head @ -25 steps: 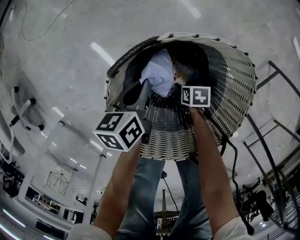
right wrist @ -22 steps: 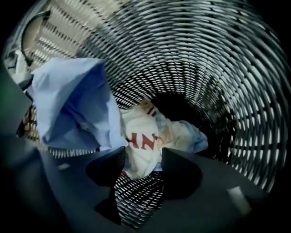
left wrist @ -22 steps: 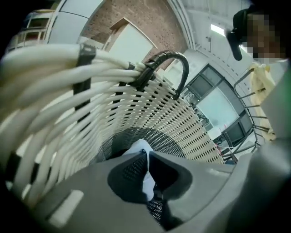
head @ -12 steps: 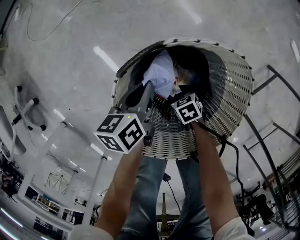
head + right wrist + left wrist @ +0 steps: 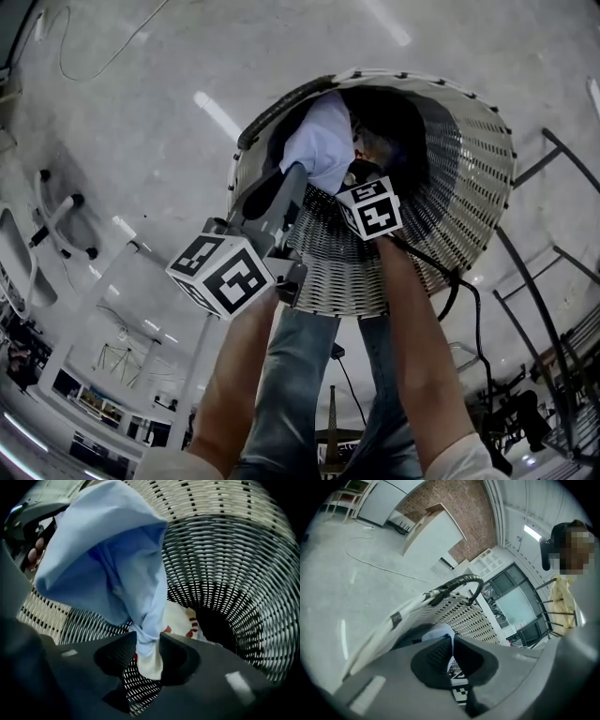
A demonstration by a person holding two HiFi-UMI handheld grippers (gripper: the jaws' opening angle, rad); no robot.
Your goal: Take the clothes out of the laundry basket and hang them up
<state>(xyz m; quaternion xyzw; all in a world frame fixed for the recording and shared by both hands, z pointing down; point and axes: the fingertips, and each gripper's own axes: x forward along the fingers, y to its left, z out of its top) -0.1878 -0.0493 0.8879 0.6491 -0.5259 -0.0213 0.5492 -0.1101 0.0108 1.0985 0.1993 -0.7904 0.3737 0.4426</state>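
A light blue garment (image 5: 323,145) hangs half out of the white woven laundry basket (image 5: 469,187). My left gripper (image 5: 298,173) is shut on one edge of it, and a thin strip of cloth shows between its pads in the left gripper view (image 5: 451,651). My right gripper (image 5: 359,172) has just been closing. Its pads now pinch a twisted bunch of the same blue garment (image 5: 117,550) in the right gripper view (image 5: 147,644). A white garment with red print (image 5: 180,620) lies at the bottom of the basket (image 5: 225,550).
The person's jeans-clad legs (image 5: 291,375) stand against the basket's near side. Dark metal rack bars (image 5: 553,281) rise at the right. A white tubular stand (image 5: 56,216) is at the left, and a cable (image 5: 94,47) trails on the floor. A yellow garment (image 5: 562,602) hangs on a rack.
The right gripper rolled and moved left to the blue garment, and its jaws closed on the cloth. The left gripper rose a little, lifting the garment higher in the basket.
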